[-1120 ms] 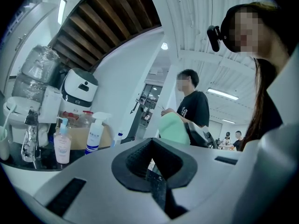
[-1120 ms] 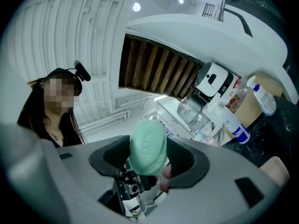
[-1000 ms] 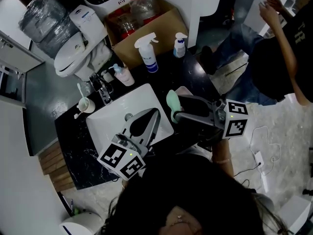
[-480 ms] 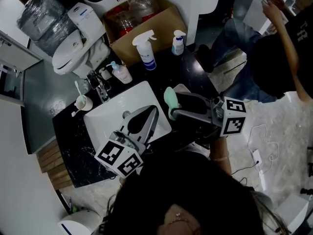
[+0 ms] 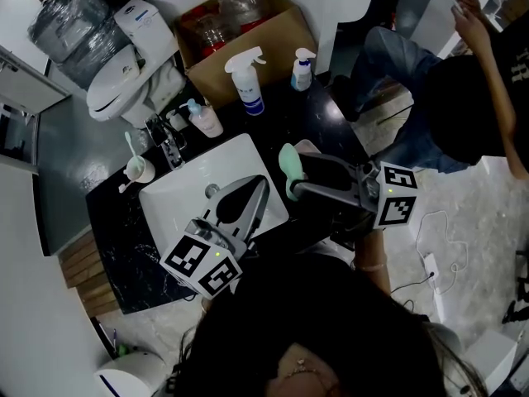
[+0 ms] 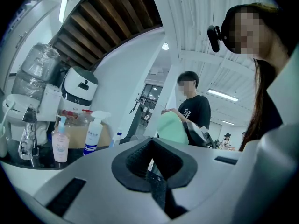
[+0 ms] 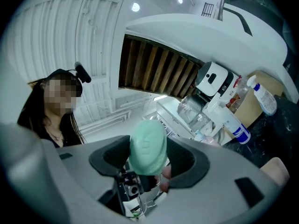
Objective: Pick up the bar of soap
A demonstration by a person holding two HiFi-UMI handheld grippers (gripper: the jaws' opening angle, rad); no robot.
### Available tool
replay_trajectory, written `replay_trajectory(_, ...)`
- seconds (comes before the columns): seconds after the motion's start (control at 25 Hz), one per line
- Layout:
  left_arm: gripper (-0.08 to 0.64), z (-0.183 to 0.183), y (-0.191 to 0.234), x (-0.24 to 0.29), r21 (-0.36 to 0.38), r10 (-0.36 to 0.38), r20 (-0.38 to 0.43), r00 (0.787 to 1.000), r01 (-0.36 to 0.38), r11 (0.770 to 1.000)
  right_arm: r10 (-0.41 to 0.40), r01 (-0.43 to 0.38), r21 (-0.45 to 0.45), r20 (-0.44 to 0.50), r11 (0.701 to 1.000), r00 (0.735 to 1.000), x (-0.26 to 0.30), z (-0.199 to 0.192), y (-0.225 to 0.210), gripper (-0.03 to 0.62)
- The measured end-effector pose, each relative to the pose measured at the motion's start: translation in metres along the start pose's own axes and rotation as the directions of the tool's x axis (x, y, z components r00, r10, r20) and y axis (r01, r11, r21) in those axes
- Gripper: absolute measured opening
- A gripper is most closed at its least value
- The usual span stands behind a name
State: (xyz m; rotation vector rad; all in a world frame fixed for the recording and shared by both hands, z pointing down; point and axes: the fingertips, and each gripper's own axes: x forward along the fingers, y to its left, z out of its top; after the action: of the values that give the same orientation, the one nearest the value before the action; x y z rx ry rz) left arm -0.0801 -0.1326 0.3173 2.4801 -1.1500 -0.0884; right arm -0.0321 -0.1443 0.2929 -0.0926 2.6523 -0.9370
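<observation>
A black speckled stone counter [image 5: 124, 246] is seen from above in the head view, and a white rectangular sink basin [image 5: 178, 195] is set into it. A white toilet [image 5: 124, 89] stands behind the counter's far left end, and an open brown cardboard box [image 5: 281, 44] holding jars is placed behind its middle. A person in a dark shirt [image 5: 471, 98] is seated at the upper right, well apart from the counter.

The grey left gripper [image 5: 261, 184] is held over the basin. Its jaws are pressed together and nothing is between them. The grey right gripper [image 5: 295, 177] is held just beside it, over the basin's right edge, and is clamped on the pale green oval bar of soap [image 5: 288, 162]. The bar is pinched by its lower part between the black pads and stands out beyond the jaw tips, clear of the counter.

A white spray bottle with a blue label [image 5: 246, 85] and a small blue-capped pump bottle [image 5: 302, 71] are stood along the counter's back edge. A pink pump bottle [image 5: 207, 121] is placed near the chrome tap [image 5: 169, 147]. A white cup holding a toothbrush [image 5: 139, 170] is set left of the tap.
</observation>
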Motion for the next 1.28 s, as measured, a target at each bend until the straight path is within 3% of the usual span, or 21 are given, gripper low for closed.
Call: replay_trajectory(1.28, 0.005, -0.0002, 0.0050, -0.0013, -0.004, 0.005, -0.009, 1.000, -0.005, 1.000, -0.010, 0.010, 0.003, -0.016, 1.000, 1.000, 0.0023, -0.0040, -0.0027, 0.242)
